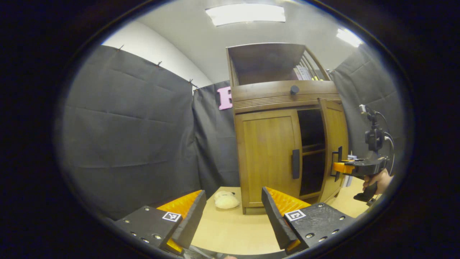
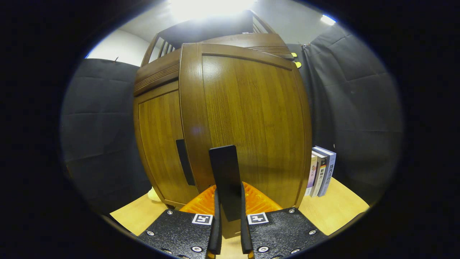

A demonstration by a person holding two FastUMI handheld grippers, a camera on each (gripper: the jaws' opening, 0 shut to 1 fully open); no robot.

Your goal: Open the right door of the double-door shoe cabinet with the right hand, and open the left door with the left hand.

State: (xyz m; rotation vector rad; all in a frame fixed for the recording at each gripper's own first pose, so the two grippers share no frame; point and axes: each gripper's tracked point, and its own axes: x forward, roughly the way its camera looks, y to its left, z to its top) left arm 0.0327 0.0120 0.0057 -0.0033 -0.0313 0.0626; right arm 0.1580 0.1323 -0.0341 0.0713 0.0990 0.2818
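Wood-grained, the shoe cabinet [image 1: 284,144] has its right door [image 2: 248,122] part open with the right gripper [image 2: 229,212] clamped on that door's handle [image 2: 225,180], while the left gripper [image 1: 233,219], jaws spread, hangs well short of the closed left door [image 1: 267,154], so a skewed pull risks slipping off.

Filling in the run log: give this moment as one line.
right door: partly open | right claw: shut on right door handle | left door: closed | left claw: open, short of cabinet
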